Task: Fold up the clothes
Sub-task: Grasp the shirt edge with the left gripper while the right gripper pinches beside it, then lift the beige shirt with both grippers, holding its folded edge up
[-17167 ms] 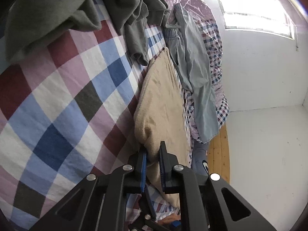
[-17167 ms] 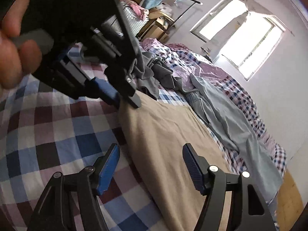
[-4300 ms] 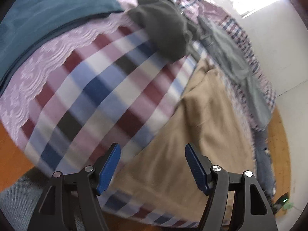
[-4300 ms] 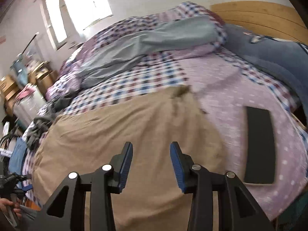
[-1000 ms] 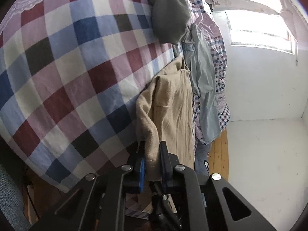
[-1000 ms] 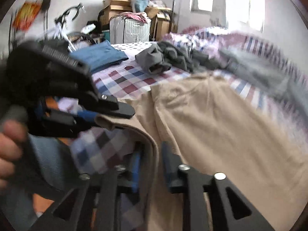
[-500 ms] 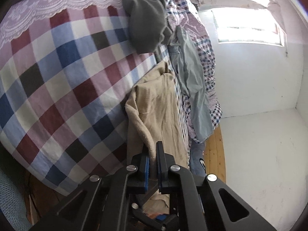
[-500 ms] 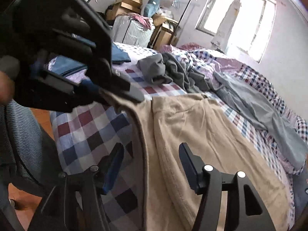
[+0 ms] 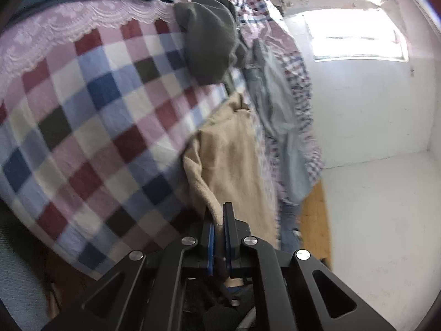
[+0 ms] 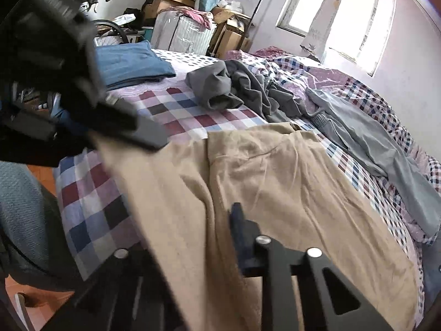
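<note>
Cluttered bedroom, checked bed (image 10: 91, 193): tan corduroy trousers (image 10: 275, 182) spread near front edge, unfolded. Left gripper (image 9: 219, 229) jaws clamped on trouser hem; right gripper (image 10: 209, 237) jaw state indeterminable, cloth-draped. Grey garments (image 10: 248, 88) pending; blue folded pile (image 10: 132, 63) done.

Tan trousers (image 10: 275, 182), checked red-blue-white bedspread (image 9: 91, 127), dark grey garment (image 10: 237, 88).

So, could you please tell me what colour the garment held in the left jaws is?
Tan; the garment shows best in the right wrist view.
</note>
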`<state>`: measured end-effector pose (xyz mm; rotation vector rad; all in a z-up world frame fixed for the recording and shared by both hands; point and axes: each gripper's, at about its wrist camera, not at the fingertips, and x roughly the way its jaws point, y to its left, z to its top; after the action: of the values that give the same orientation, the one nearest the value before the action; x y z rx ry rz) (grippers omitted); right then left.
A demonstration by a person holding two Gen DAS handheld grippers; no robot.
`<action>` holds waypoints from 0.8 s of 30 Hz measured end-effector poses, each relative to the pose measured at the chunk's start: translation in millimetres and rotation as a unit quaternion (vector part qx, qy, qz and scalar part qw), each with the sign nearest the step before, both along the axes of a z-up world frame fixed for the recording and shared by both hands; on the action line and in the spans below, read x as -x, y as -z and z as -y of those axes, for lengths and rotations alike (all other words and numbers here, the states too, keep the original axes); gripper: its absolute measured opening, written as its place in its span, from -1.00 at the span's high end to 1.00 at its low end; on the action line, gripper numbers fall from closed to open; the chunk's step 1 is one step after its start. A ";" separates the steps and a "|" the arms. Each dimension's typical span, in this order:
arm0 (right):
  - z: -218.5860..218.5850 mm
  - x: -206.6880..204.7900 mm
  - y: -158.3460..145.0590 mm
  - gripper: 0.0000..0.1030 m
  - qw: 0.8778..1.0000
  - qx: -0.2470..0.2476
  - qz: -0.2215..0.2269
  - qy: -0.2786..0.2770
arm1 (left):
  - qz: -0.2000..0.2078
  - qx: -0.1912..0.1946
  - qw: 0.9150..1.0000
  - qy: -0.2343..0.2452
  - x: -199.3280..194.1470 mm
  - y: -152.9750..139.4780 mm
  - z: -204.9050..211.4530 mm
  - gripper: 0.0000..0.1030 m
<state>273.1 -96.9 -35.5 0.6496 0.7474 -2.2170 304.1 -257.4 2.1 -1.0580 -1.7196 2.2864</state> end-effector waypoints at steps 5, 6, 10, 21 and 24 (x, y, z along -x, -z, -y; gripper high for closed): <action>-8.9 7.6 -7.7 0.88 0.999 0.025 0.020 0.009 | 0.026 0.028 0.999 -0.003 3.6 -0.2 0.7 0.83; -9.6 5.6 -9.8 0.89 0.999 0.028 0.018 0.008 | 0.030 0.032 0.999 -0.004 4.1 -0.4 1.5 0.77; -11.9 -4.0 -20.4 0.90 0.999 0.037 0.000 0.000 | 0.029 0.044 0.999 -0.010 6.4 -4.1 8.5 -0.08; -28.1 -2.9 -52.1 0.91 0.996 0.086 0.001 -0.005 | 0.006 0.067 0.994 0.087 67.5 -15.7 11.0 -0.31; -32.5 -1.0 -57.9 0.91 0.995 0.096 0.005 -0.007 | -0.005 0.058 0.991 0.124 92.1 -15.6 7.6 -0.31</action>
<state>274.1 -64.5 22.4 0.5577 0.5243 -2.2377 212.0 -265.0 17.7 -1.2033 -1.3769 2.2496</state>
